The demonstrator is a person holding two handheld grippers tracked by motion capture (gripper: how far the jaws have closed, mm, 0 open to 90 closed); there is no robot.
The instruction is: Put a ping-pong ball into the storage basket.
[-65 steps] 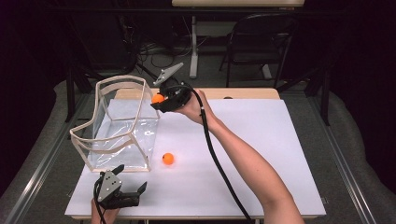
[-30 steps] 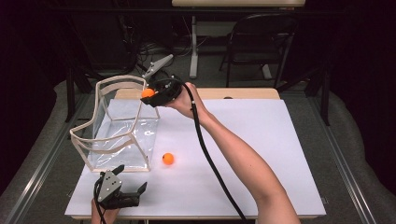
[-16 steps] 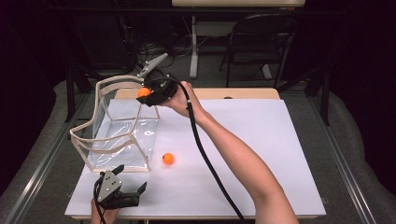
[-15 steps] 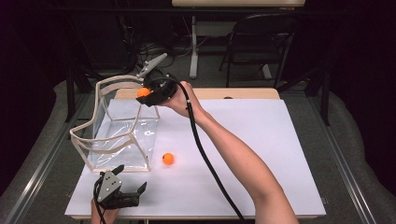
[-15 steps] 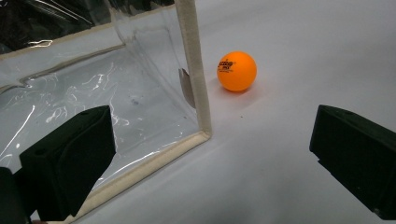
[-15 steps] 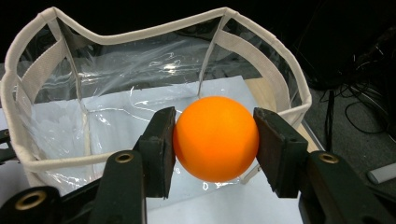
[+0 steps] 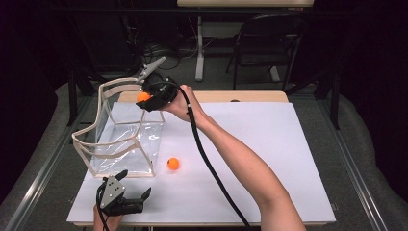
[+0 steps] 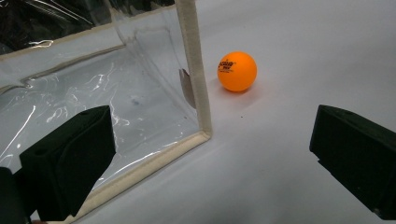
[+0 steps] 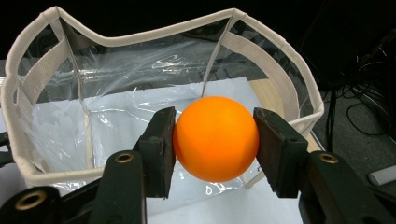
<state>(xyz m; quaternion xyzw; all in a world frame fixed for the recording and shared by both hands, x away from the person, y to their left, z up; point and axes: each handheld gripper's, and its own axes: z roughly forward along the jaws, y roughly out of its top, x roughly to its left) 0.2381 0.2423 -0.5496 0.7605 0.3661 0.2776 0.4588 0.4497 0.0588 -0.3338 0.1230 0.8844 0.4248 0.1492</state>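
White table [image 7: 269, 159]: clear plastic bin [image 7: 120, 139] with cream fabric trim sits at its left side, open top facing up, rim wavy, dipping low on two sides. Long axis hard to call from the high view; footprint looks roughly square.

Right gripper [image 7: 144, 98] is up over the bin's far right corner, at rim height, jaws clenched on an orange ball [image 7: 143, 96]. Right gripper view looks down past that ball [image 9: 215, 138] into the bin [image 9: 42, 74]: inside is bare, table visible through the clear floor. Ball is plain, matte orange, pinched on both sides by the black pads [image 9: 161, 149].

Left gripper [image 7: 126, 199] is low at the near table edge, just in front of the bin, jaws spread wide and holding nothing.

Second orange ball [image 7: 173, 163] lies on the table just right of the bin's near right corner, outside it. Left gripper view shows what the high view can't: printed logo on that ball [image 8: 237, 71], ball close to the bin's corner seam [image 8: 196, 79] but not touching, wrinkles in the clear wall.
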